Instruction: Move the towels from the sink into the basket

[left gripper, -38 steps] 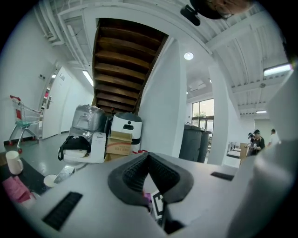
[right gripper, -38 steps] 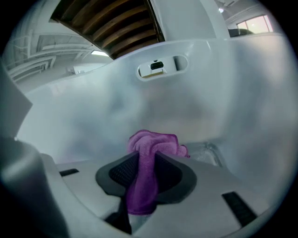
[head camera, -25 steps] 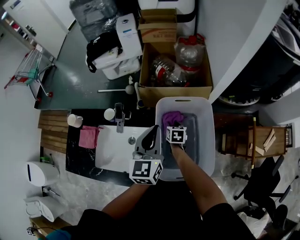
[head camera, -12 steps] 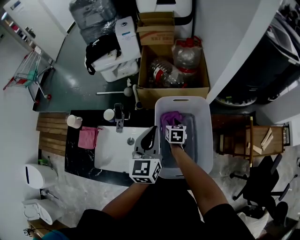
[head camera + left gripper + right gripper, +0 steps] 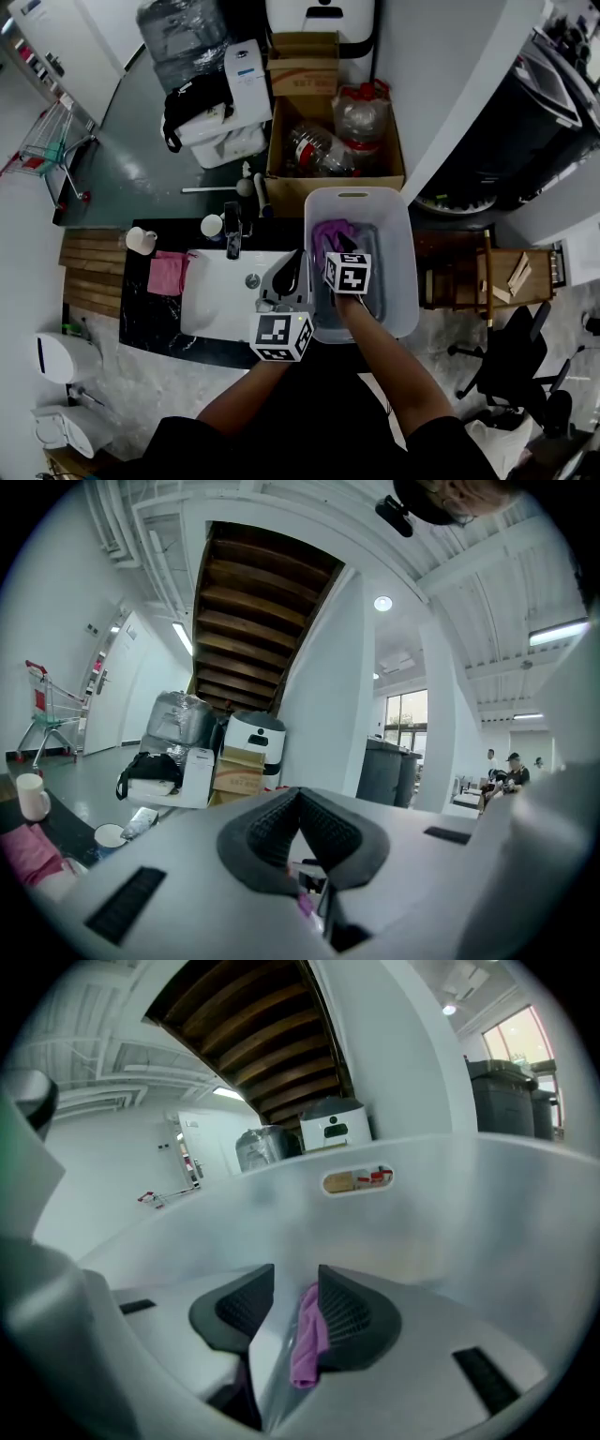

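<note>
A white basket (image 5: 401, 281) stands on the floor right of the white sink (image 5: 217, 298). A purple towel (image 5: 328, 232) lies crumpled at its far end. My right gripper (image 5: 339, 247) is down inside the basket (image 5: 394, 1222), just behind that towel. Its jaws are closing, and a fold of purple towel (image 5: 309, 1335) hangs between them against the right pad, with a gap to the left pad. My left gripper (image 5: 289, 272) hovers over the sink's right rim, its black pads (image 5: 328, 832) shut together with nothing between them. A pink towel (image 5: 169, 272) lies on the dark counter left of the sink.
A faucet (image 5: 232, 236) and a white cup (image 5: 141, 240) stand behind the sink. A cardboard box (image 5: 333, 141) with plastic bottles sits beyond the basket. Wooden stool (image 5: 497, 277) to the right, white wall behind it.
Both grippers keep about the same places, the right one still in the basket over the purple towel. The head view has drifted a little.
</note>
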`<state>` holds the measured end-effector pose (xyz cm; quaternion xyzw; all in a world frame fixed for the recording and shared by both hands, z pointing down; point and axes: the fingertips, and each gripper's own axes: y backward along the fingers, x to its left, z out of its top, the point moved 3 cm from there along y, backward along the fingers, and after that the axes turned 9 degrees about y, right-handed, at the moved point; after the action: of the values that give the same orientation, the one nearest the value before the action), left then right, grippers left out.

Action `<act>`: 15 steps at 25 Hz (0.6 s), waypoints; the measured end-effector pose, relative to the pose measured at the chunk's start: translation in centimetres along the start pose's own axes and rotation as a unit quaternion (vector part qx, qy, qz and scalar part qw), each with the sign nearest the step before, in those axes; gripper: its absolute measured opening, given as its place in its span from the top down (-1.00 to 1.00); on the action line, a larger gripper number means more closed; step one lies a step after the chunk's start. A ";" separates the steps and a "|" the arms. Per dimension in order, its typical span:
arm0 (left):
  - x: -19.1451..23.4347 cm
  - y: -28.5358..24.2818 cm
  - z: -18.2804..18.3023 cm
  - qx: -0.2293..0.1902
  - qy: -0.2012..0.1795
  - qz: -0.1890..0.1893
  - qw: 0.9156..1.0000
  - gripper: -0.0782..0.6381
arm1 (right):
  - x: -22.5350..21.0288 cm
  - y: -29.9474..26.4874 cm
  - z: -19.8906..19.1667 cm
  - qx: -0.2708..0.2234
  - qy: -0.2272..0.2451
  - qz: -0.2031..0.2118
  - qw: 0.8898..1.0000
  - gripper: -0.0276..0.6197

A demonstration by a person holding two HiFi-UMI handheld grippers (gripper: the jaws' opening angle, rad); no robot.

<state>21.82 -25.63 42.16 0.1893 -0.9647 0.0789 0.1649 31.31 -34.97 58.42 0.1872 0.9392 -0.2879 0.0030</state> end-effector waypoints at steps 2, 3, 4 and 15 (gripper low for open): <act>0.0 0.6 0.2 -0.004 0.001 -0.002 1.000 0.77 | 0.8 1.4 1.2 -0.026 0.012 0.007 1.000 0.45; 0.0 1.0 0.3 -0.006 0.002 -0.003 1.000 0.77 | 1.1 2.0 1.6 -0.036 0.018 0.008 0.999 0.48; 0.1 1.3 0.3 -0.006 0.003 -0.004 1.000 0.77 | 1.4 2.7 1.9 -0.044 0.022 0.009 0.999 0.51; 0.3 4.7 0.7 -0.013 0.005 -0.031 0.999 0.77 | 4.4 9.6 4.2 -0.104 0.038 -0.011 0.994 0.82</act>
<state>19.53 -21.61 41.20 0.2165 -0.9585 0.0617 0.1749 30.14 -28.40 49.22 0.1865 0.9654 -0.1818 -0.0162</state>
